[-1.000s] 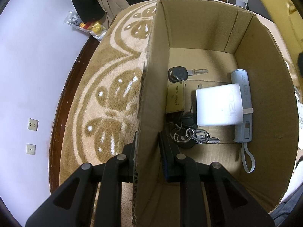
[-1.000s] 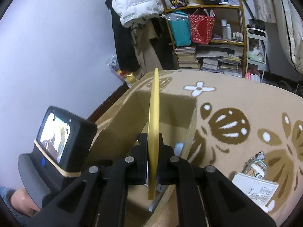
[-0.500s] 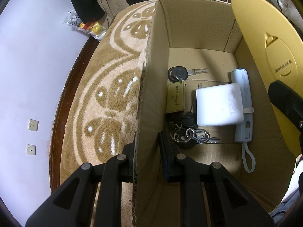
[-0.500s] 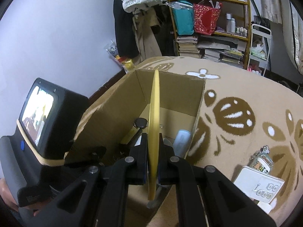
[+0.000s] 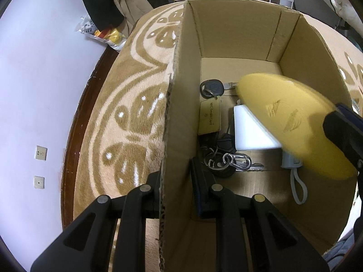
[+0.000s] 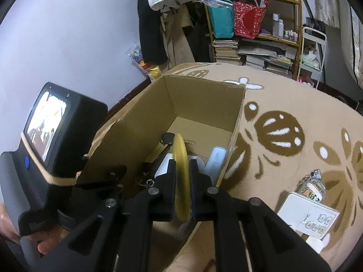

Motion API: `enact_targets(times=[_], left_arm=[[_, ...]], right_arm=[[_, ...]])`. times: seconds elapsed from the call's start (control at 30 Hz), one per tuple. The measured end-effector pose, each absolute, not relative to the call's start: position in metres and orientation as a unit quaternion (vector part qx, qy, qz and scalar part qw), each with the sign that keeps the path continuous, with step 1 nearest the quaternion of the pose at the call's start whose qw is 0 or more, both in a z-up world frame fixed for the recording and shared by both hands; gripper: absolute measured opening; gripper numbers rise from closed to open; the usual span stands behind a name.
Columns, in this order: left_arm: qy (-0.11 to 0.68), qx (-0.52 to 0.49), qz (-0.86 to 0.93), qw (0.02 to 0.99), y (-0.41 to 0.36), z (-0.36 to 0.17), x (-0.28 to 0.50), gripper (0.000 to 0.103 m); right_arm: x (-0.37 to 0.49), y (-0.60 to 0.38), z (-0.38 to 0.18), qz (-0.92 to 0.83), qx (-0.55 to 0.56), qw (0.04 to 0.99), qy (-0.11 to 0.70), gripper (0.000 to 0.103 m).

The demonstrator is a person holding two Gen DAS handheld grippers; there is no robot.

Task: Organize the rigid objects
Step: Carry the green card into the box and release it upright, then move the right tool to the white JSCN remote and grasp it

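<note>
An open cardboard box [image 5: 238,29] [image 6: 199,99] stands on a tan patterned rug. My left gripper [image 5: 175,170] is shut on its near left wall. Inside lie a black car key [image 5: 212,88], a tan card tag [image 5: 209,117], a white block [image 5: 249,131], a key ring [image 5: 231,162] and a grey-blue device with a strap [image 5: 292,163]. A yellow disc [image 5: 283,113] [image 6: 180,149] tilts down into the box, blurred. It is between the fingers of my right gripper [image 6: 182,163], whose jaws are opening and no longer pinch it.
On the rug right of the box lie a white box with printed digits [image 6: 310,217] and a cartoon keychain [image 6: 314,187]. A crowded shelf [image 6: 254,22] and stacked books stand behind. A person's hand [image 6: 45,247] holds the left gripper unit [image 6: 52,131].
The right gripper has brought the yellow disc from above the box rim down inside it. The disc has tipped from upright toward flat. The left gripper has kept its hold on the wall.
</note>
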State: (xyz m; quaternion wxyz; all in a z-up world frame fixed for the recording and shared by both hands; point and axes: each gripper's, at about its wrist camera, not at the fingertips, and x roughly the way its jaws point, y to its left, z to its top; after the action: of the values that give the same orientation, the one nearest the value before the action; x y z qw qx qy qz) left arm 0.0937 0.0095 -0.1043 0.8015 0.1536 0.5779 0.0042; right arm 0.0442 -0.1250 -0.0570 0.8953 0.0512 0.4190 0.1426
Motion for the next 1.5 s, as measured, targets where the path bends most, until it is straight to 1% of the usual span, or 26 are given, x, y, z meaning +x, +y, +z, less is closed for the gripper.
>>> enact_targets(times=[0.17, 0.2, 0.23, 0.3, 0.37, 0.47, 0.53, 0.6, 0.63, 0.67, 0.87, 1.03, 1.27, 1.4, 1.43, 1.47, 1.5], left_arm=[[0.581, 0.137, 0.002, 0.802, 0.015, -0.103, 0.093, 0.019], [0.581, 0.135, 0.002, 0.803, 0.015, -0.103, 0.093, 0.019], [0.580, 0.135, 0.002, 0.804, 0.016, -0.103, 0.093, 0.019], [0.579, 0.135, 0.004, 0.804, 0.015, -0.103, 0.092, 0.019], [0.580, 0.137, 0.008, 0.803, 0.015, -0.103, 0.092, 0.019], [0.578, 0.143, 0.010, 0.803, 0.013, -0.102, 0.091, 0.019], [0.577, 0.145, 0.010, 0.804, 0.012, -0.102, 0.090, 0.019], [0.578, 0.147, 0.011, 0.803, 0.011, -0.102, 0.089, 0.019], [0.578, 0.149, 0.011, 0.802, 0.010, -0.102, 0.089, 0.019], [0.578, 0.150, 0.011, 0.802, 0.010, -0.102, 0.089, 0.019], [0.578, 0.151, 0.010, 0.802, 0.009, -0.102, 0.089, 0.019], [0.578, 0.153, 0.010, 0.801, 0.009, -0.101, 0.089, 0.019], [0.578, 0.154, 0.006, 0.801, 0.011, -0.102, 0.088, 0.019], [0.578, 0.154, 0.005, 0.801, 0.011, -0.102, 0.088, 0.019], [0.578, 0.155, 0.004, 0.801, 0.011, -0.102, 0.087, 0.019], [0.578, 0.156, 0.004, 0.801, 0.011, -0.102, 0.087, 0.019], [0.578, 0.156, 0.004, 0.801, 0.011, -0.102, 0.087, 0.019]], right_arm=[[0.039, -0.132, -0.046, 0.137, 0.066, 0.898, 0.412, 0.018], [0.037, -0.136, -0.044, 0.132, 0.073, 0.899, 0.412, 0.022], [0.034, -0.141, -0.043, 0.128, 0.078, 0.900, 0.409, 0.026], [0.029, -0.150, -0.040, 0.115, 0.086, 0.903, 0.405, 0.052], [0.026, -0.159, -0.041, 0.099, 0.095, 0.903, 0.407, 0.059], [0.022, -0.174, -0.047, 0.075, 0.106, 0.899, 0.418, 0.061], [0.020, -0.182, -0.053, 0.060, 0.110, 0.897, 0.424, 0.067], [0.019, -0.190, -0.059, 0.053, 0.113, 0.893, 0.432, 0.082], [0.018, -0.193, -0.061, 0.051, 0.113, 0.891, 0.436, 0.085], [0.018, -0.197, -0.064, 0.048, 0.115, 0.889, 0.440, 0.092], [0.012, -0.214, -0.078, 0.039, 0.131, 0.880, 0.455, 0.095], [0.003, -0.226, -0.087, 0.012, 0.134, 0.871, 0.472, 0.095], [-0.007, -0.249, -0.106, -0.016, 0.165, 0.845, 0.508, 0.095], [-0.010, -0.266, -0.107, -0.011, 0.195, 0.845, 0.497, 0.094], [-0.009, -0.269, -0.107, -0.008, 0.202, 0.845, 0.495, 0.094], [-0.008, -0.272, -0.108, -0.004, 0.208, 0.844, 0.494, 0.090], [-0.008, -0.273, -0.109, -0.005, 0.210, 0.843, 0.495, 0.083]])
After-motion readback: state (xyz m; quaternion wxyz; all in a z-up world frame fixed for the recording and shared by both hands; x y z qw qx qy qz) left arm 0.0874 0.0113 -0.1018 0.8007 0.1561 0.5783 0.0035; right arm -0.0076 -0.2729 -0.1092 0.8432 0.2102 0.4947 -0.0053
